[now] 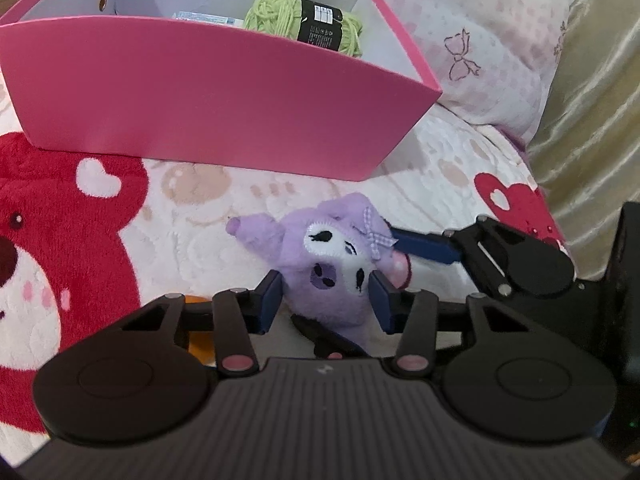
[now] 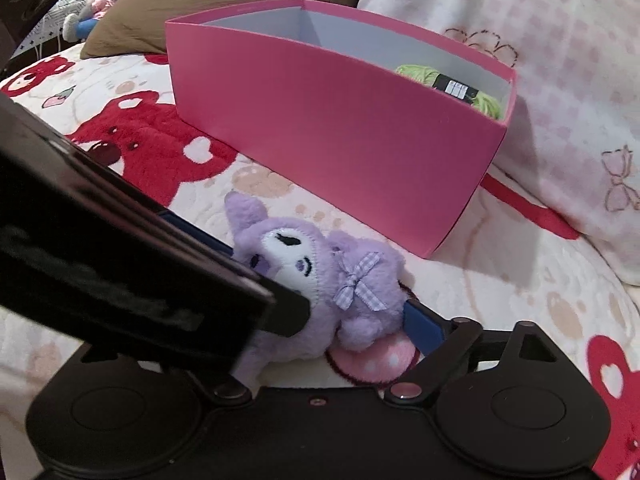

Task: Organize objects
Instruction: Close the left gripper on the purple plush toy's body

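Note:
A purple plush toy [image 1: 332, 264] with a checked bow lies on the bear-print blanket [image 1: 72, 216], just in front of a pink box [image 1: 200, 100]. My left gripper [image 1: 326, 304] is shut on the toy's lower body, one blue pad against each side. The right gripper's blue finger [image 1: 424, 246] touches the toy's head by the bow. In the right wrist view the plush toy [image 2: 320, 276] lies between the wide jaws of my right gripper [image 2: 320, 312]; its left finger is hidden under the left gripper's body [image 2: 140, 280]. Green yarn [image 1: 296, 20] sits inside the box.
The pink box [image 2: 328, 132] stands open-topped, with the yarn [image 2: 416, 72] at its right end. A pink-patterned pillow [image 2: 540, 60] rises behind and to the right, a brown pillow [image 2: 224, 0] behind the box. An orange object [image 1: 196, 300] peeks from under the left gripper.

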